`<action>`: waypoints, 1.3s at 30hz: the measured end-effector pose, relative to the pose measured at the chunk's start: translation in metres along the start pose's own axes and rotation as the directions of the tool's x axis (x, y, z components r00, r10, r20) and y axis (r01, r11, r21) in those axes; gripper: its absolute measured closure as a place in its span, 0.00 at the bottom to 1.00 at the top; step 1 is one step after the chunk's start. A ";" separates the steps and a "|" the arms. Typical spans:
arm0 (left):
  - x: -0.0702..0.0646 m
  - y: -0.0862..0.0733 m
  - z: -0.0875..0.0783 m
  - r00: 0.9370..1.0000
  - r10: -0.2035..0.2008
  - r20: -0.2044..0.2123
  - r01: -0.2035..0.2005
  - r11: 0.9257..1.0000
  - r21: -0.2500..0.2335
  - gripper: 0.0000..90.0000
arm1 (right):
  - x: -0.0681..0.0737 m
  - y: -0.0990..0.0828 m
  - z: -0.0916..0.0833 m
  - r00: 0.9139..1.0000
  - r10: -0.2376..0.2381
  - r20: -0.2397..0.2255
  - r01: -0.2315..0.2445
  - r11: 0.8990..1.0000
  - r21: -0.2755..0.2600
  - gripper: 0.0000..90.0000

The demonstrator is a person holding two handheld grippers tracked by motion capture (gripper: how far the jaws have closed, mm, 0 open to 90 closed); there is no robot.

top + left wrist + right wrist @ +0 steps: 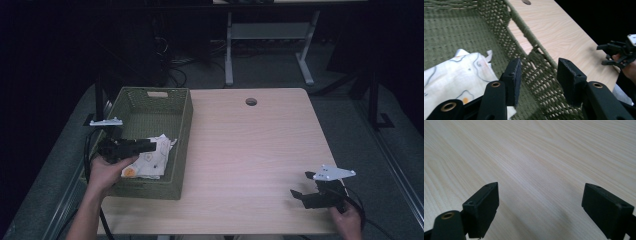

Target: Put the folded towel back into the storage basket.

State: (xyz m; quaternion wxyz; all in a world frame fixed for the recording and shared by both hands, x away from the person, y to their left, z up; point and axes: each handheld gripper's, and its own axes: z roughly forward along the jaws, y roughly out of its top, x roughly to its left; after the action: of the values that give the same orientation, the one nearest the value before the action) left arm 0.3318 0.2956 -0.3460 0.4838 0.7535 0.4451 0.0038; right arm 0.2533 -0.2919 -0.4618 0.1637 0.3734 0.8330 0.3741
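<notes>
Left third of the high view: green woven basket (183, 120) sits on the light wood table (260, 150), long side running up the frame. White printed cloth (152, 159) lies crumpled in the basket's lower part, against the right wall. Left gripper (150, 145) held by the left hand (107, 172) hovers over the basket's lower left, jaws pointing right at the cloth. In the left gripper view the jaws stand apart at a middling gap with nothing between them, cloth (454, 77) at lower left just beside the left jaw, basket wall (534, 62) straight ahead; pads not pressing on it. Cannot tell whether the left jaw brushes the cloth. Centre of the table bare, small round hole (251, 102) near its top edge. Lower right of the high view: right gripper (302, 186) in the right hand (350, 220), low over the table, pointing left, well apart from the basket. Right gripper view: jaws wide, nothing between them, wood grain below.
</notes>
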 end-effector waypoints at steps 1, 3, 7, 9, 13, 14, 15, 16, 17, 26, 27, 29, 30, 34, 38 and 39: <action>-0.001 0.000 0.000 1.000 0.006 -0.001 -0.006 1.000 0.000 0.61 | 0.000 0.000 0.000 1.000 0.004 -0.002 -0.004 1.000 -0.003 0.15; -0.003 0.000 0.001 1.000 0.006 0.013 -0.006 1.000 -0.004 0.60 | 0.001 0.000 -0.001 1.000 0.007 -0.002 -0.007 1.000 -0.004 0.15; -0.008 0.001 0.003 1.000 0.018 0.025 -0.017 1.000 -0.014 0.59 | 0.001 -0.001 -0.001 1.000 0.006 0.000 -0.006 1.000 -0.008 0.15; -0.011 0.001 0.004 0.999 0.025 0.028 -0.025 1.000 -0.014 0.58 | 0.001 -0.001 -0.002 1.000 0.007 0.002 -0.007 1.000 -0.010 0.15; -0.015 0.002 0.006 0.999 0.031 0.042 -0.030 0.999 -0.021 0.57 | 0.001 -0.001 -0.002 1.000 0.010 0.003 -0.010 1.000 -0.011 0.15; -0.016 0.002 0.006 0.999 0.031 0.043 -0.030 0.999 -0.025 0.57 | 0.001 -0.001 -0.002 1.000 0.010 0.005 -0.010 1.000 -0.011 0.15; -0.017 0.002 0.007 0.998 0.031 0.050 -0.029 0.999 -0.028 0.56 | 0.001 -0.002 -0.002 1.000 0.009 0.006 -0.009 1.000 -0.012 0.15; -0.018 0.002 0.008 0.998 0.030 0.057 -0.028 0.999 -0.032 0.56 | 0.001 -0.002 -0.002 1.000 0.015 0.000 -0.015 1.000 -0.016 0.15; -0.019 0.003 0.008 0.998 0.034 0.060 -0.032 0.999 -0.033 0.56 | 0.001 -0.002 -0.002 1.000 0.017 -0.001 -0.017 1.000 -0.016 0.15; -0.027 0.006 0.015 0.997 0.050 0.064 -0.048 0.998 -0.041 0.55 | 0.001 -0.002 -0.003 1.000 0.010 0.002 -0.010 1.000 -0.020 0.15; -0.028 0.007 0.015 0.997 0.052 0.065 -0.049 0.998 -0.045 0.55 | 0.001 -0.002 -0.004 1.000 0.009 0.002 -0.009 1.000 -0.022 0.15; -0.031 0.008 0.016 0.996 0.061 0.068 -0.058 0.997 -0.045 0.55 | 0.001 -0.002 -0.004 1.000 0.010 0.001 -0.010 1.000 -0.023 0.15; -0.033 0.009 0.017 0.996 0.062 0.069 -0.059 0.997 -0.043 0.55 | 0.002 -0.002 -0.004 1.000 0.008 0.000 -0.008 1.000 -0.023 0.15; -0.039 0.010 0.022 0.994 0.076 0.081 -0.073 0.996 -0.040 0.54 | 0.002 -0.002 -0.004 1.000 0.009 -0.004 -0.009 1.000 -0.024 0.15; -0.049 0.011 0.027 0.990 0.097 0.105 -0.093 0.995 -0.040 0.54 | 0.003 -0.001 -0.004 1.000 0.006 -0.005 -0.007 1.000 -0.022 0.15; -0.051 0.011 0.029 0.989 0.097 0.110 -0.093 0.995 -0.044 0.54 | 0.003 -0.001 -0.004 1.000 0.008 -0.006 -0.008 1.000 -0.021 0.15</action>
State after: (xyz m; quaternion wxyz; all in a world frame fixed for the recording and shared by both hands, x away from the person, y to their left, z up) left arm 0.3212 0.2383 -0.3314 0.5217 0.7634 0.3807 -0.0068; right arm 0.2487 -0.2922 -0.4604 0.1636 0.3738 0.8279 0.3848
